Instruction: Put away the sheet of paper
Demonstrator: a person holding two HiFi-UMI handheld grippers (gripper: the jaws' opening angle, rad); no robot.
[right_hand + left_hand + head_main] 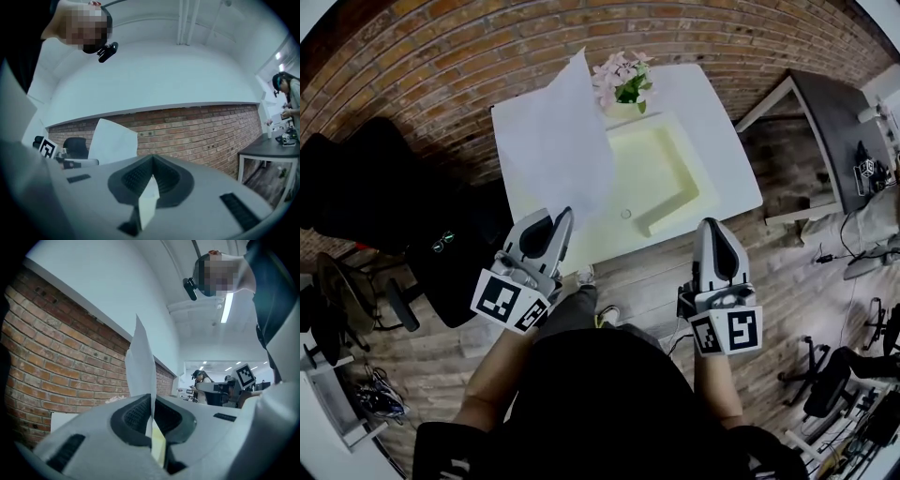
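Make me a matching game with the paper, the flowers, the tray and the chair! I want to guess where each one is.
Things:
1. sheet of paper
2. flowers
3. tray
4. black chair

Where or how:
a. on the floor, to the left of the table in the head view
b. standing up, pinched in the left gripper
c. at the far edge of the table
d. pale yellow, lying flat on the table

Right pairs: 1-b, 2-c, 3-d, 4-a.
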